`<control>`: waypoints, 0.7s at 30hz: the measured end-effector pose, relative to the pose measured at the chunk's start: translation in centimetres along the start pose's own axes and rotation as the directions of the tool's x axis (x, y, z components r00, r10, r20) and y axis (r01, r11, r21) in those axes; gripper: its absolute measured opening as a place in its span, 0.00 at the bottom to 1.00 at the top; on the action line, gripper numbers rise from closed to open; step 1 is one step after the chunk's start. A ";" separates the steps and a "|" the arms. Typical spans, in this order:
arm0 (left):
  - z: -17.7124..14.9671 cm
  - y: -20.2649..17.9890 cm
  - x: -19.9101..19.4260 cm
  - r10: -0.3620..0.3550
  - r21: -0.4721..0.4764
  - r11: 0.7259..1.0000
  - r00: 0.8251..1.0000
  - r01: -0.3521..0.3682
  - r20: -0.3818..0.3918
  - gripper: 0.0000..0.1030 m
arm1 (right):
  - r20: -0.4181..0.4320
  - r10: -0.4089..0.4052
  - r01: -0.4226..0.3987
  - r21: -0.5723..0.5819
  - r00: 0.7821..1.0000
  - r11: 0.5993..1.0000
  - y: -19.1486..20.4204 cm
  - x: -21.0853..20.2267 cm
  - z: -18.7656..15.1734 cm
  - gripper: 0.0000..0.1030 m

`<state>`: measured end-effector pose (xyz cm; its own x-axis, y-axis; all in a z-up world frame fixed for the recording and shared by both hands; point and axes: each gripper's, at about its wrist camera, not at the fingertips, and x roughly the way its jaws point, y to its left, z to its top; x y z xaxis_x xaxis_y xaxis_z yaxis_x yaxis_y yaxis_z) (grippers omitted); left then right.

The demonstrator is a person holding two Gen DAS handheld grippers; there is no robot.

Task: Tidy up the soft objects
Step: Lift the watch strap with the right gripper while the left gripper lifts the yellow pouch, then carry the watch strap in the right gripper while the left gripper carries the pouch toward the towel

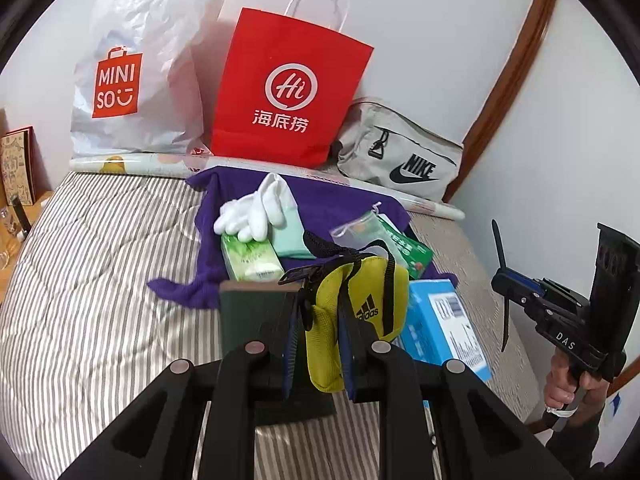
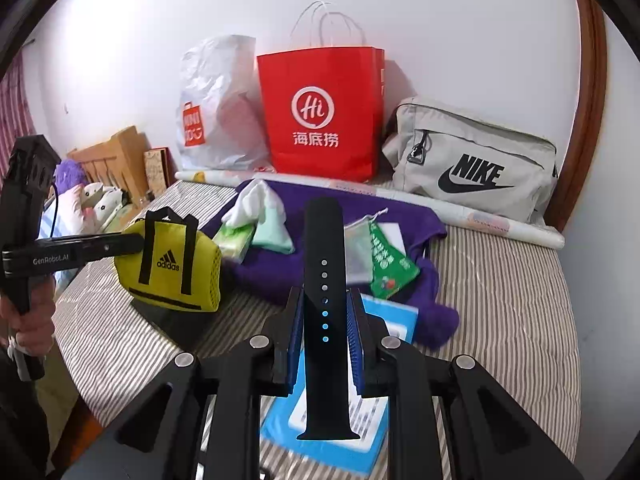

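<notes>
Currently, per item:
left claw [image 1: 318,344]: clamped on the yellow pouch [image 1: 356,312], pads pinching one end of the fabric; pouch hangs clear above the bed [image 1: 100,280], over a dark flat box [image 1: 244,312].
yellow pouch handling: light, floppy mesh/fabric, sags to one side of the grip. Looks secure, but the black straps and zipper pull dangle and could snag. Better hold: mid-body or both straps together.
right claw [image 2: 325,344]: clamped on the black watch strap [image 2: 323,312], pads on its two long edges, strap standing out along the fingers above a blue box [image 2: 396,320].
black watch strap handling: light, bendy rubber, probably grippy; a narrow edge grip could let it twist or buckle. Hold near mid-length.
rest: white gloves [image 1: 250,210], tissue pack [image 1: 250,258], green packet [image 1: 408,252] on the purple towel [image 1: 320,200], near the bed's far edge.
</notes>
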<state>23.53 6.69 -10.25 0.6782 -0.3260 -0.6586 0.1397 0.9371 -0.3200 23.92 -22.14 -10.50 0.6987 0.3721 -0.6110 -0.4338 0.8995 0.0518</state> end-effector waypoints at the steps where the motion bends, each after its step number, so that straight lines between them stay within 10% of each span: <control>1: 0.4 0.2 0.4 0.003 -0.004 1.000 1.000 -0.003 -0.003 0.17 | 0.000 0.001 -0.001 0.013 1.000 1.000 -0.3 0.6 0.4 0.20; 21: 6.0 1.6 7.4 -0.021 -0.028 0.999 0.996 0.019 -0.081 0.17 | -0.020 0.004 -0.003 0.065 1.000 0.998 -1.2 8.7 5.4 0.20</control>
<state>33.08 6.52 -11.59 0.6143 -0.3550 -0.7047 0.1324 0.9268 -0.3515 33.60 -18.72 -11.60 0.6853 0.3710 -0.6266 -0.3977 0.9115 0.1047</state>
